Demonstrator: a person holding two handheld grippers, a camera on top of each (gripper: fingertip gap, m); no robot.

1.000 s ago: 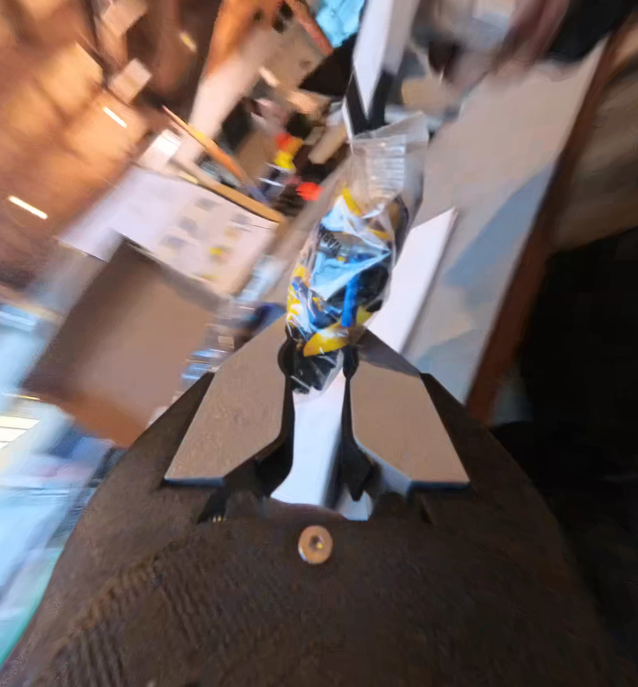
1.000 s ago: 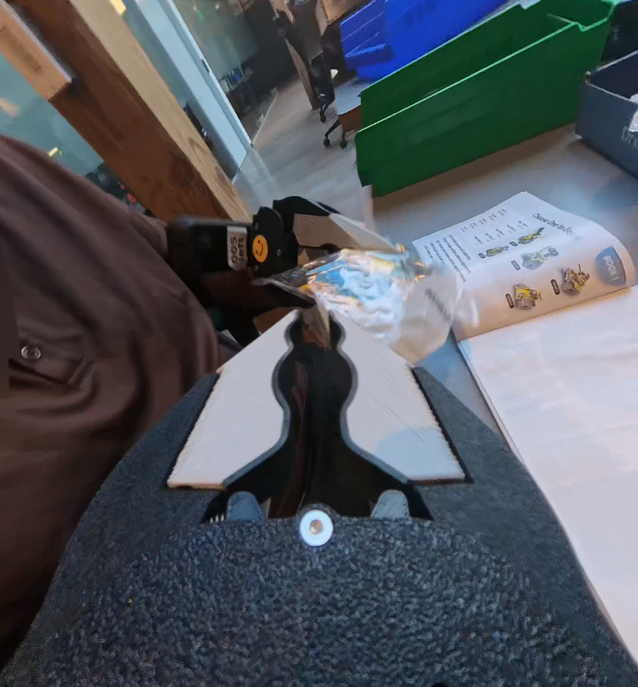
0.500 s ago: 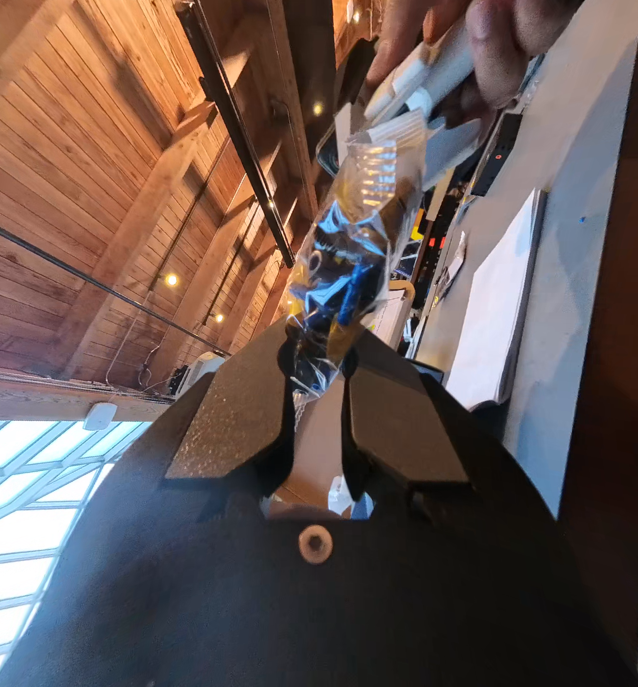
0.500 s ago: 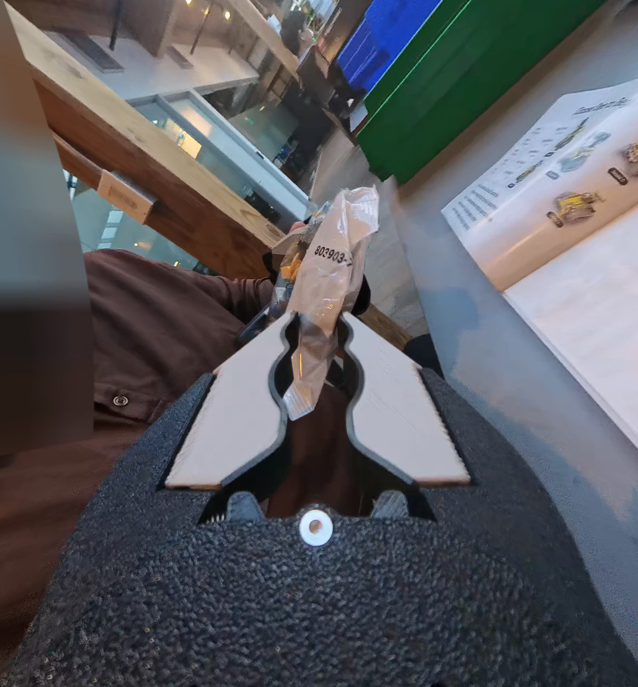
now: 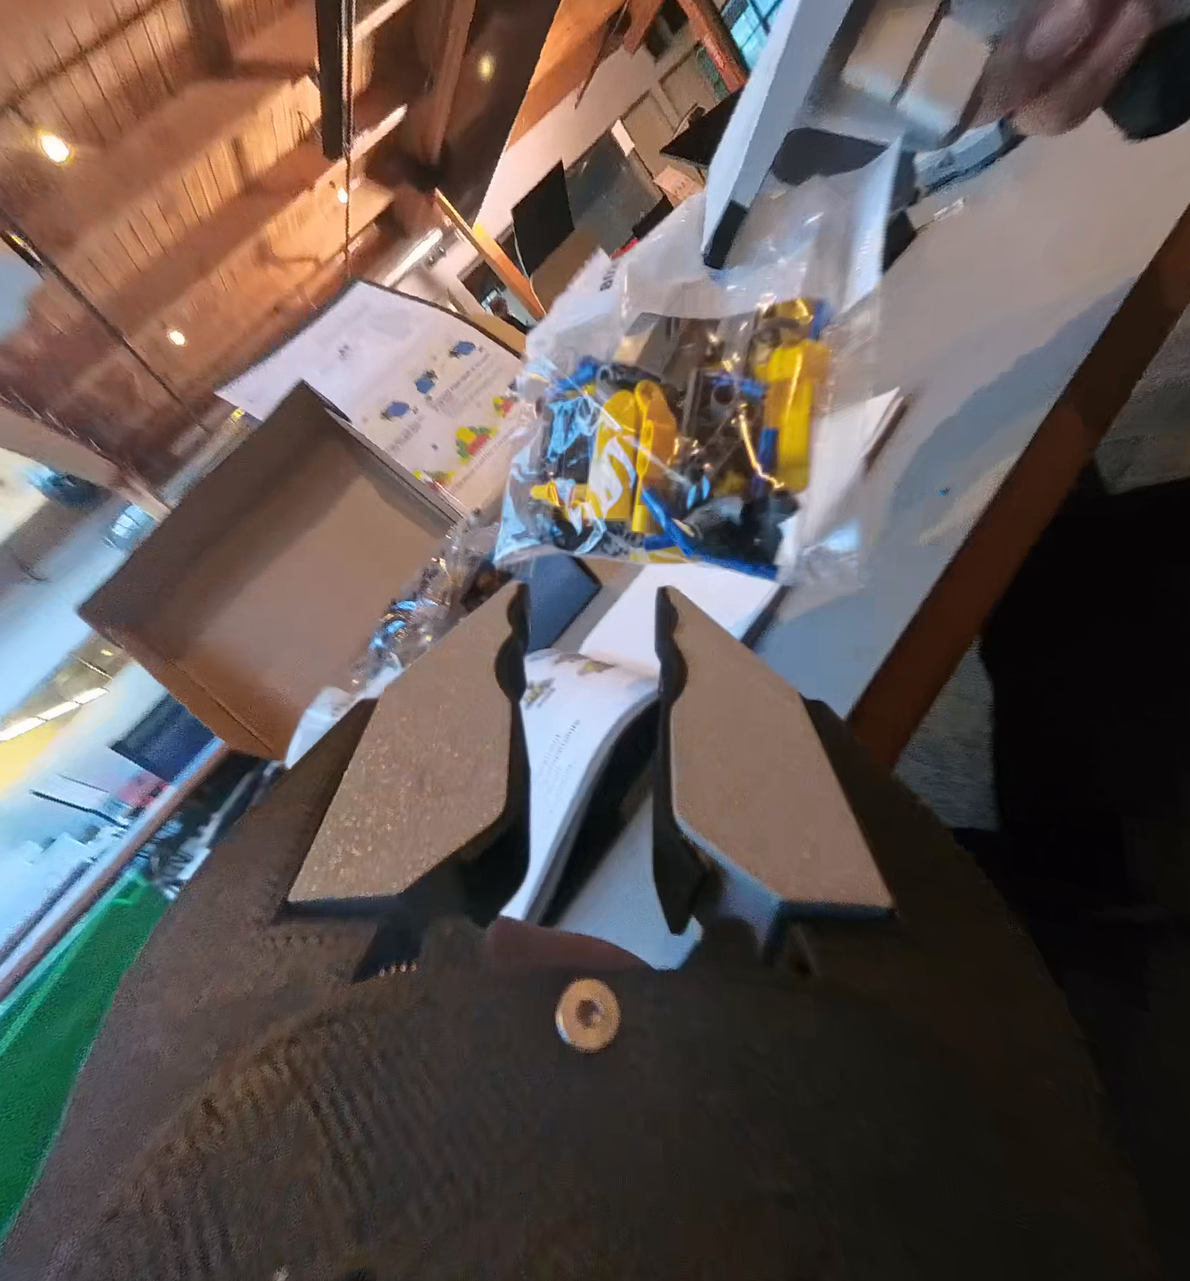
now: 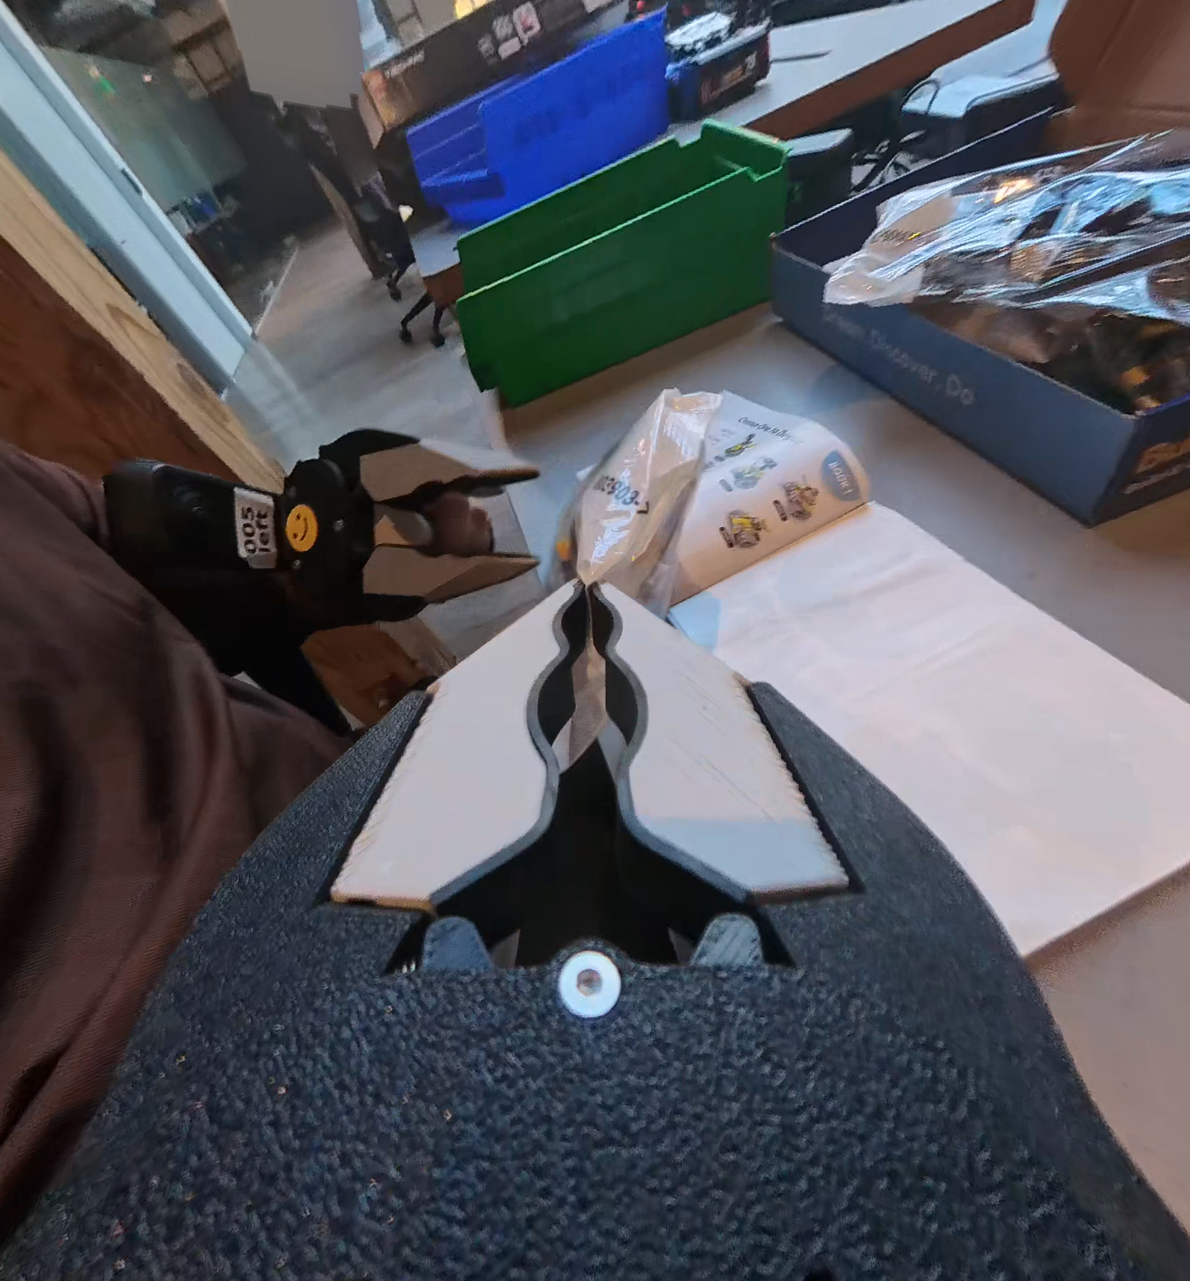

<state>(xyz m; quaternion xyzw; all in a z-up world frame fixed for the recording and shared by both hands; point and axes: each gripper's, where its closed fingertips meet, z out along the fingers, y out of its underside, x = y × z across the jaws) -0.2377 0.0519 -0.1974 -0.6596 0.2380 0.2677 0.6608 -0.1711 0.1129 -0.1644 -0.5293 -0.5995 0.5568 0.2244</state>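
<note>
A clear plastic bag [image 5: 654, 457] of blue, yellow and black small parts hangs in the air just ahead of my left gripper [image 5: 591, 610]. The left gripper is open and empty, its jaws apart and off the bag. My right gripper [image 6: 587, 589] is shut on the bag's [image 6: 641, 485] crumpled edge and holds it above the grey table [image 6: 1098, 568]. In the right wrist view the left gripper [image 6: 533, 516] shows open just left of the bag. In the left wrist view the right gripper [image 5: 883, 90] is a blur above the bag.
An open booklet [image 6: 779, 485] and a white sheet [image 6: 925, 693] lie under the bag. A blue box [image 6: 980, 388] holding more bags stands at the right, a green bin [image 6: 613, 277] and blue bins [image 6: 544, 152] behind. A brown cardboard lid [image 5: 280, 575] stands upright. A brown sleeve [image 6: 93, 693] fills the left. Tip to tip, the grippers are about 11 centimetres apart.
My left gripper has opened and let go of the bag. The right gripper has closed on the bag's edge and now holds it alone. Both views have swung toward the table.
</note>
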